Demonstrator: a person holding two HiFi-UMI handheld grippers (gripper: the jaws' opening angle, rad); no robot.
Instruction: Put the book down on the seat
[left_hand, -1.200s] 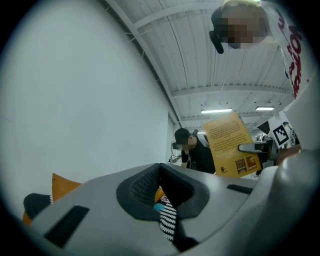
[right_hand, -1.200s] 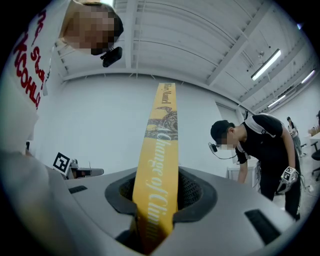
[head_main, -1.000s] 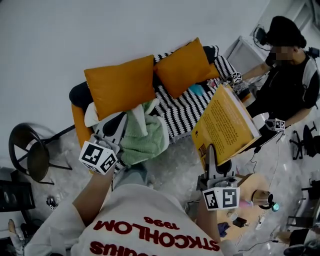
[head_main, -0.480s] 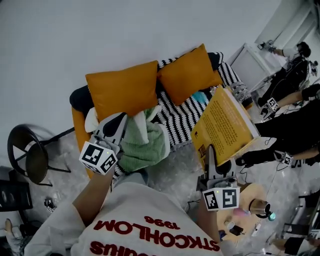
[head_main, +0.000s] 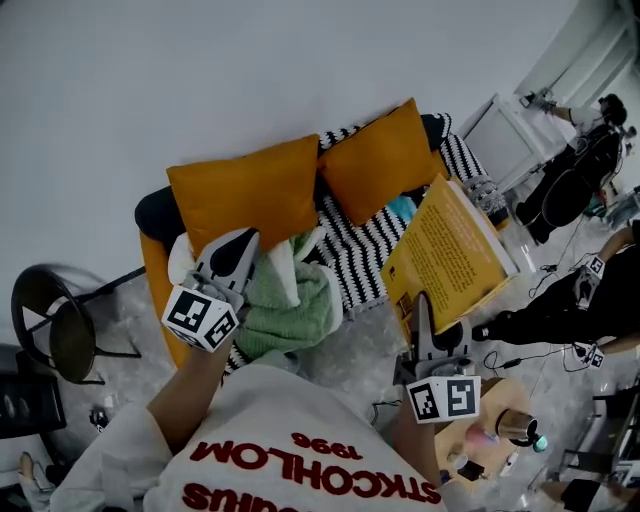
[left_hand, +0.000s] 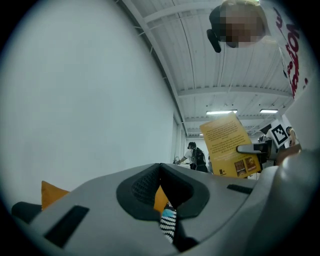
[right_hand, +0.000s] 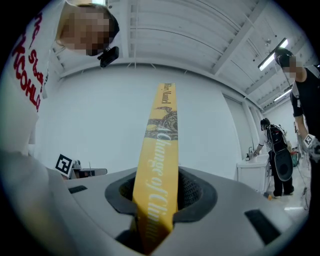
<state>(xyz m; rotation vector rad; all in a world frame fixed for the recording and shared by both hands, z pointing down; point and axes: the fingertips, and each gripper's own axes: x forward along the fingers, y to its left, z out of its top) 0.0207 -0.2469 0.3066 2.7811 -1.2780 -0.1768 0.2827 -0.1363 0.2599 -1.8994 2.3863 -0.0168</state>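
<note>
The book (head_main: 450, 255) is yellow and closed. It is held up in the air in front of the right end of the sofa (head_main: 155, 265), clear of its seat, with the printed cover tilted towards the head view. The right claw (head_main: 422, 305) grips it by the lower edge. In the right gripper view the yellow spine runs straight up between the two dark pads, which press on it from both sides.

The left claw (head_main: 240, 245) is in front of the sofa's left half, above a crumpled green cloth (head_main: 290, 300) at the sofa's front edge. Its jaws are drawn together to a narrow slit and hold nothing; through the slit the left gripper view shows only a sliver of orange and stripes.

A black-and-white striped blanket (head_main: 365, 240) covers the sofa seat, and two orange cushions (head_main: 245, 190) (head_main: 385, 160) lean side by side against the sofa's back. A black chair (head_main: 50, 325) stands to the left of the sofa. A white cabinet (head_main: 505, 130) stands beyond its right end, and a person in dark clothes (head_main: 575, 170) stands farther right.
</note>
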